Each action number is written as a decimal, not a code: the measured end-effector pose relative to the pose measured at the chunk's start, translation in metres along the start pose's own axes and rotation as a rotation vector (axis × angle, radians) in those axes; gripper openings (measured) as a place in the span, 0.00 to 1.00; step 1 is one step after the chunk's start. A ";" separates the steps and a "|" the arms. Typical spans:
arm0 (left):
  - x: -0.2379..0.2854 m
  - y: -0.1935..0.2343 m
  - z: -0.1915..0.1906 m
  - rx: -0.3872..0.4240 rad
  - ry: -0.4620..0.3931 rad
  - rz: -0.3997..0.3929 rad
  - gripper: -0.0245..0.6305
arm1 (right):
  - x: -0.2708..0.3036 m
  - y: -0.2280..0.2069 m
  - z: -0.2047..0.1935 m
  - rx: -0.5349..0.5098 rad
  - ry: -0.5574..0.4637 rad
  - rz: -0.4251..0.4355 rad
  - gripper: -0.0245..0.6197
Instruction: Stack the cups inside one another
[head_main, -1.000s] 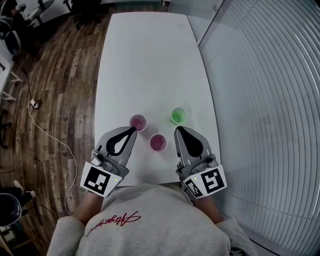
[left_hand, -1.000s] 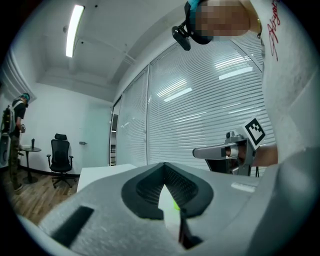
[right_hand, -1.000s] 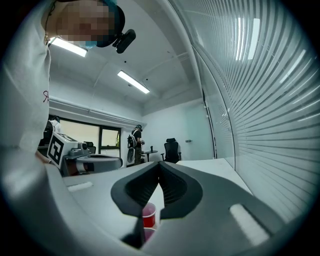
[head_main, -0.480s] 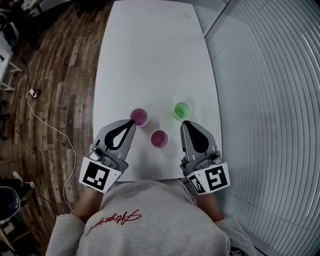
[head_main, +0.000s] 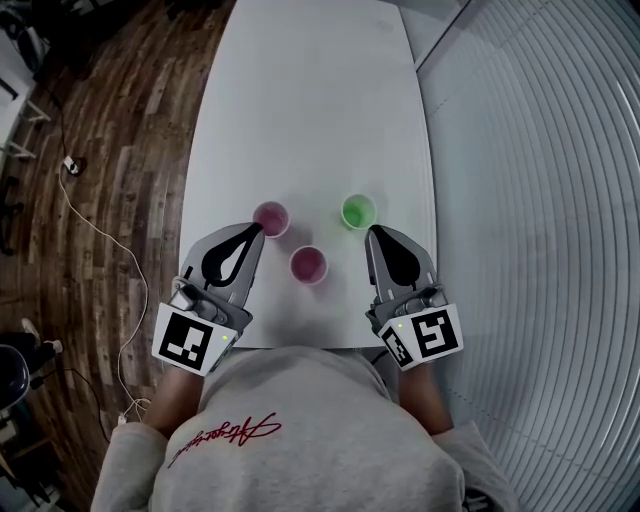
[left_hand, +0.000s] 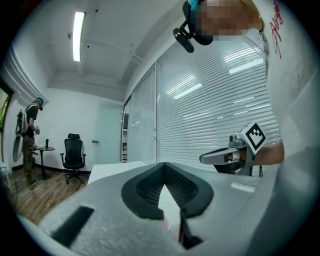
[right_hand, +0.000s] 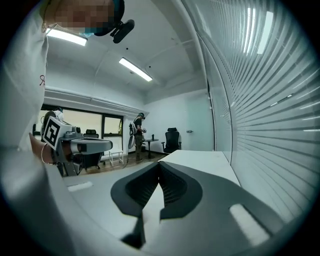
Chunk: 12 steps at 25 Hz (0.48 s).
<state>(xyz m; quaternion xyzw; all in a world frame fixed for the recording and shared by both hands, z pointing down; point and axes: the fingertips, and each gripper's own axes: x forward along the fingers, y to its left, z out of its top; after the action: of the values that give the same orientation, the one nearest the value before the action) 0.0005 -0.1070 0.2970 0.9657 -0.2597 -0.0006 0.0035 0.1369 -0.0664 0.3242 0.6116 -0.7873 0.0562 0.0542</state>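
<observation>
Left cup (head_main: 271, 218) sits at our left gripper's (head_main: 258, 229) tip, right cup (head_main: 358, 212) just before our right gripper (head_main: 372, 231), middle cup (head_main: 308, 265) between them.

Wood floor (head_main: 110, 150), white table (head_main: 310, 100), slatted blinds (head_main: 540, 200); black office chair (left_hand: 73, 152)

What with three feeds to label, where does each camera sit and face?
Head view: on the head, steeply down onto white table, green cup, two pink cups; left tool, right tool, sweatshirt show.
Left gripper view: on left tool, along its shut jaws toward window blinds.
Right gripper view: on right tool, along its shut jaws, down the table.
Shared: each gripper view shows the other tool.
</observation>
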 end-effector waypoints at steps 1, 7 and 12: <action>0.000 -0.001 0.002 0.000 -0.002 0.006 0.03 | 0.001 -0.001 -0.002 -0.003 0.012 0.005 0.04; 0.002 -0.004 0.003 -0.003 0.004 0.040 0.03 | 0.006 -0.011 -0.021 -0.007 0.076 0.033 0.04; -0.001 -0.006 -0.005 -0.002 0.029 0.055 0.03 | 0.014 -0.012 -0.044 -0.012 0.108 0.061 0.04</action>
<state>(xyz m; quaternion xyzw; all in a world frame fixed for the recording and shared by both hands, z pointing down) 0.0022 -0.1016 0.3019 0.9580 -0.2862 0.0130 0.0079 0.1462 -0.0760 0.3698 0.5830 -0.8019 0.0863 0.0986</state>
